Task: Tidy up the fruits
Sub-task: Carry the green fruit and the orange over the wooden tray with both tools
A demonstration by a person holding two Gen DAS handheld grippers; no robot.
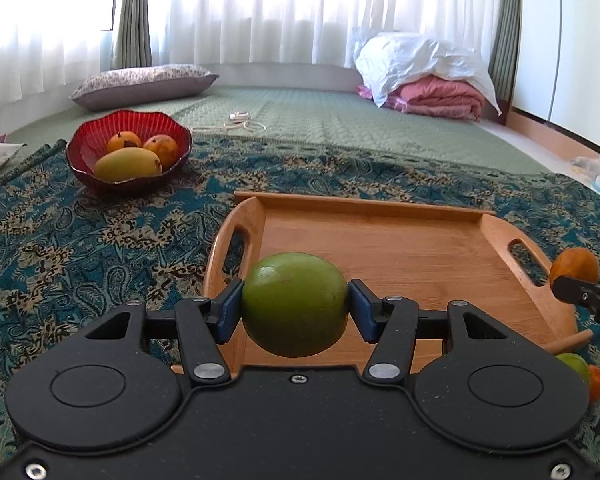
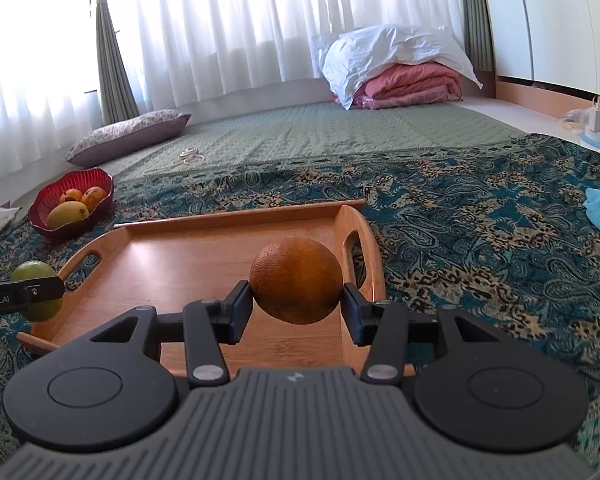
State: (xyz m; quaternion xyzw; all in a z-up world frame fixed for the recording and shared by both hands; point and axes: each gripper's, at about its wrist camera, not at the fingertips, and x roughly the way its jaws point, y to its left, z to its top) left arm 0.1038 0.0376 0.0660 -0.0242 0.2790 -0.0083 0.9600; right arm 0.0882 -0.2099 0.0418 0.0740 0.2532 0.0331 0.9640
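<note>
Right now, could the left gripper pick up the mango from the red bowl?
Probably not yet. The left gripper is shut on the green fruit, so its jaws are full. The mango lies uncovered in the red bowl, beyond the wooden tray.

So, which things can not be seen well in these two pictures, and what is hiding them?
- Wooden tray: its near edge is hidden behind the gripper bodies in both views.
- Green fruit in the left gripper: underside not visible.
- Orange in the right gripper: underside not visible.
- Two small fruits, left wrist view: mostly covered by the gripper body.
- Red bowl: its bottom is covered by the three fruits inside.
</note>
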